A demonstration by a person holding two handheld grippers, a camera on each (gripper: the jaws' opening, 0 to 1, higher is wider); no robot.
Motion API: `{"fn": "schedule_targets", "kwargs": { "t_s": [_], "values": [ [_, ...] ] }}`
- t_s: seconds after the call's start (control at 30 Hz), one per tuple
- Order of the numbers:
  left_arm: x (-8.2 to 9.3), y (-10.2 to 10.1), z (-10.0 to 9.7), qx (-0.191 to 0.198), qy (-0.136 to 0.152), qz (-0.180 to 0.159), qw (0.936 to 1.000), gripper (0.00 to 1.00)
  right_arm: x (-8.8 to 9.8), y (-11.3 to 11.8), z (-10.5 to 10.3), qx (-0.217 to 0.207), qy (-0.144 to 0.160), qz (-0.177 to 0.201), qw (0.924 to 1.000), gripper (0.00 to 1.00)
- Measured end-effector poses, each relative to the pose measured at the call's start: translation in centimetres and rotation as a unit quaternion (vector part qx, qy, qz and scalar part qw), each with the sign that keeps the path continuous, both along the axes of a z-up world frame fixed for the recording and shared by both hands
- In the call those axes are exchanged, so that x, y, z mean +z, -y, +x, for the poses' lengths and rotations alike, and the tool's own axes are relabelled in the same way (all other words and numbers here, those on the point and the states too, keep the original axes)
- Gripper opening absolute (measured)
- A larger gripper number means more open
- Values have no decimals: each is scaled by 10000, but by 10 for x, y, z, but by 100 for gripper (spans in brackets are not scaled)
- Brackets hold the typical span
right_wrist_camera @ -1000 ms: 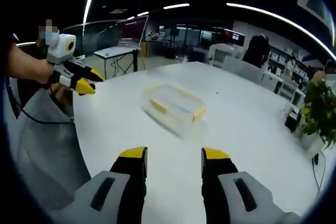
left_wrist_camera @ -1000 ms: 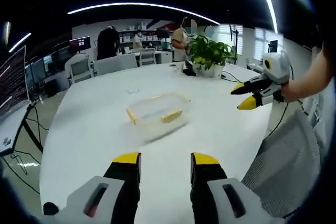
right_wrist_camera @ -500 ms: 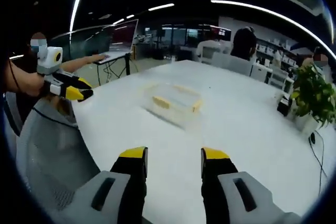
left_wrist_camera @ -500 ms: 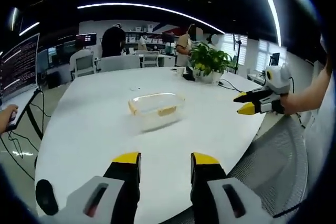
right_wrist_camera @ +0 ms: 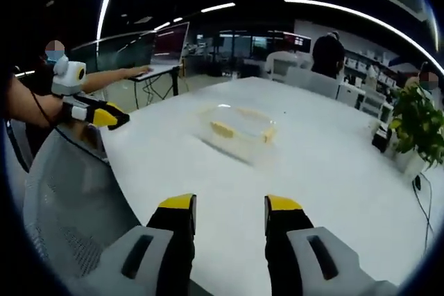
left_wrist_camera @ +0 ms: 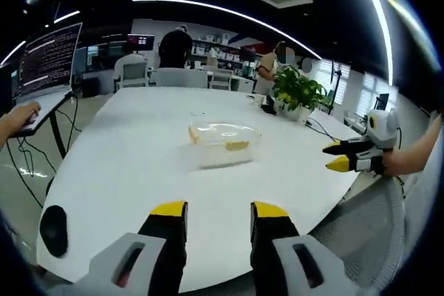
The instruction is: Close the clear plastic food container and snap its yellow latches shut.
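- In the left gripper view we look from behind and above the left gripper (left_wrist_camera: 217,211), along its own two jaws, across the white tabletop (left_wrist_camera: 125,164) toward the clear container (left_wrist_camera: 223,138), which sits well away near mid-table.
- In the right gripper view we look along the right gripper (right_wrist_camera: 229,206) from the tabletop's (right_wrist_camera: 333,171) near edge, with the container (right_wrist_camera: 239,128) again far off.
- Both views share the tabletop, the container and the potted plant (left_wrist_camera: 300,93) (right_wrist_camera: 418,129); each also catches the other gripper (left_wrist_camera: 352,157) (right_wrist_camera: 97,114) at its side.
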State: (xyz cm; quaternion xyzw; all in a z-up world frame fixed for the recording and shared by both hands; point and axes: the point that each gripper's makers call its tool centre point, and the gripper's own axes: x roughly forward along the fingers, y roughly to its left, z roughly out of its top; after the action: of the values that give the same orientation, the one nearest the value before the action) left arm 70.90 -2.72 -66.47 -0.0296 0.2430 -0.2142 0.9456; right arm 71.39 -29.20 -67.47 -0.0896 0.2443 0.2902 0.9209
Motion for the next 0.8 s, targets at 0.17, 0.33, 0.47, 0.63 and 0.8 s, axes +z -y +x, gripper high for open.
{"fn": "schedule_targets", "kwargs": {
  "t_s": [0.17,0.33,0.47,0.63,0.8],
  "values": [
    [-2,0,0,2,-57,19,10000,29,0,5,2,-168,-150,275,9994,36],
    [-3,-1,0,46,-79,16,10000,29,-1,6,2,-238,-236,360,9988,35],
    [-4,-1,1,60,-85,15,9999,29,-2,3,1,-184,-237,351,9989,35],
    [-4,-2,1,84,-82,10,9999,29,-2,3,1,-164,-260,357,9989,35],
    [-4,-2,1,86,-86,13,9999,29,-2,4,1,-218,-299,428,9984,35]
  ]
}}
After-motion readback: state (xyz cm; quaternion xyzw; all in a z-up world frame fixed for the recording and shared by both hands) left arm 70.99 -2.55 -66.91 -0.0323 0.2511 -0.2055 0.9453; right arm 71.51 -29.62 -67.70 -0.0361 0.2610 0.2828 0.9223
